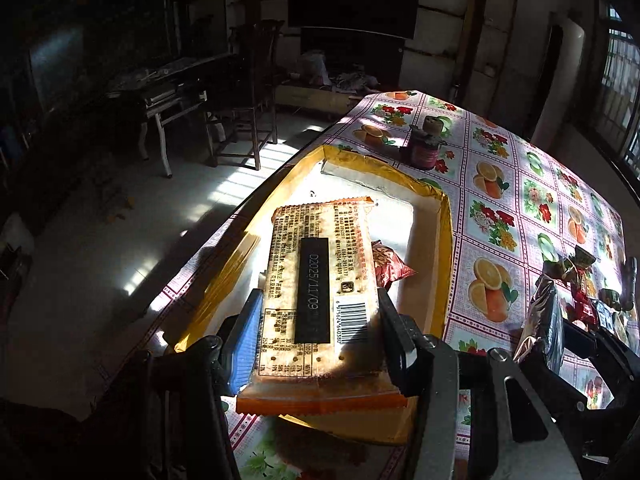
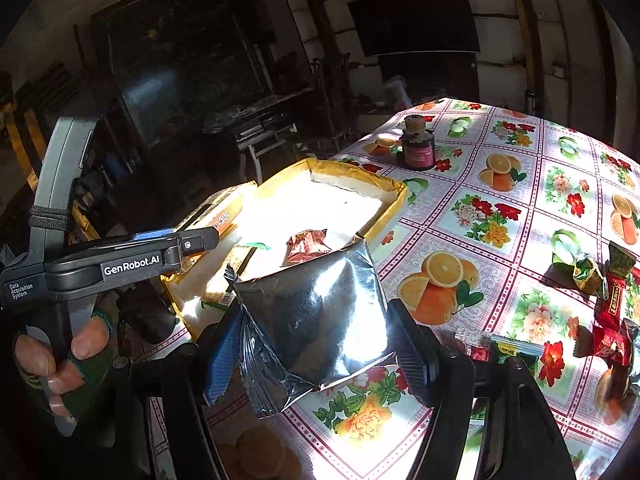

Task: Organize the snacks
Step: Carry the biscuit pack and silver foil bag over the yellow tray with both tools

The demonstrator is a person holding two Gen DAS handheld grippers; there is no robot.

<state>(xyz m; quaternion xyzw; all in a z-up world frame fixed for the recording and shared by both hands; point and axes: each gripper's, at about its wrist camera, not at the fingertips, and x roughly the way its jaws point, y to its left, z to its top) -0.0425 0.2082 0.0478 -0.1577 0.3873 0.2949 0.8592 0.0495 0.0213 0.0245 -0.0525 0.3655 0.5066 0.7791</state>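
Two tools over the box, left tool clamping an orange cracker pack, right tool gripping a silver pouch

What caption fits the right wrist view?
Right gripper holds a silver foil packet above the floral tablecloth, near the yellow-rimmed box.

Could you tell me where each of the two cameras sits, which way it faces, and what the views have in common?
Left wrist view: sits on the left gripper, looking along its fingers, down over the cracker packet it clamps, toward the yellow-rimmed box; the right gripper shows at the right edge.
Right wrist view: sits on the right gripper, looking down over the silver foil bag it clamps, toward the same box; the left gripper and the person's hand show at left.
Shared: box, dark jar, floral tablecloth, loose wrapped snacks.
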